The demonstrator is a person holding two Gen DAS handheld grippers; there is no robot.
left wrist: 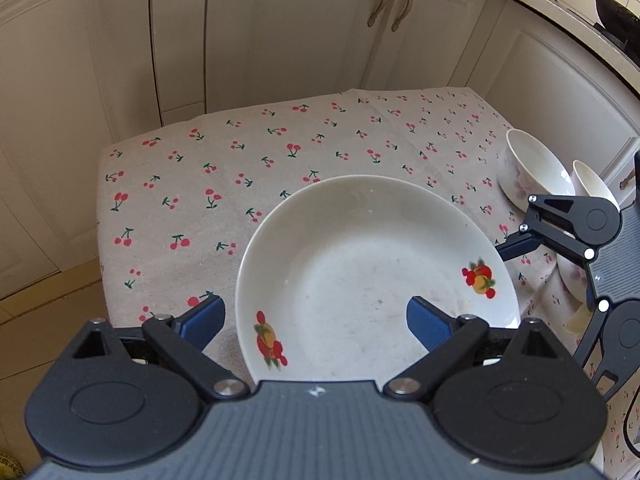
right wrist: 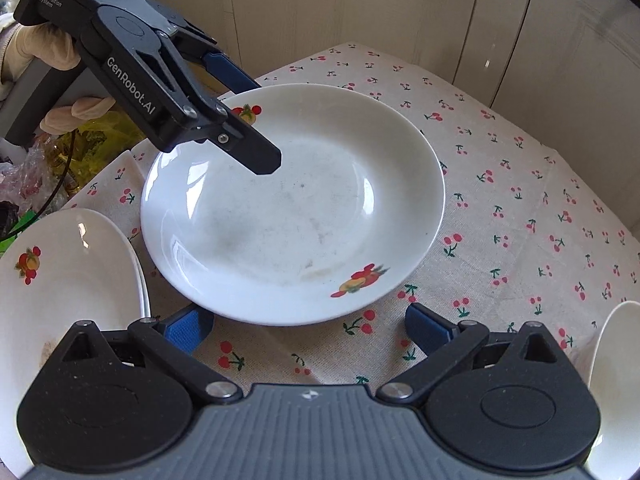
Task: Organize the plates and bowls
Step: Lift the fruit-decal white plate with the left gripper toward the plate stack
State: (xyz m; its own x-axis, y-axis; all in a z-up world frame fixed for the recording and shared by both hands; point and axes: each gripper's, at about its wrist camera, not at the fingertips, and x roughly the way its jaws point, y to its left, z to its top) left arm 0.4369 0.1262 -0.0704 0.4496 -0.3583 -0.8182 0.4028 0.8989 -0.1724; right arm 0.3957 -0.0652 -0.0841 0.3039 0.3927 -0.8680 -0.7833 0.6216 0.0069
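Observation:
A white plate with fruit decals (left wrist: 360, 264) (right wrist: 304, 208) lies on the cherry-print tablecloth (left wrist: 240, 168). My left gripper (left wrist: 316, 324) (right wrist: 260, 128) is open, its jaws straddling the plate's near rim, one finger over the plate and one outside it. My right gripper (right wrist: 306, 326) is open and empty, just short of the plate's edge; it shows at the right in the left wrist view (left wrist: 520, 240). Two white bowls (left wrist: 536, 168) stand at the table's right edge. More plates (right wrist: 64, 272) are stacked at the left of the right wrist view.
Cream cabinet doors (left wrist: 280, 32) close in behind the table. A white bowl rim (right wrist: 616, 380) sits at the right wrist view's lower right. Plastic bags and clutter (right wrist: 80, 136) lie beyond the table's left side. Tiled floor (left wrist: 48, 320) lies below the table's left edge.

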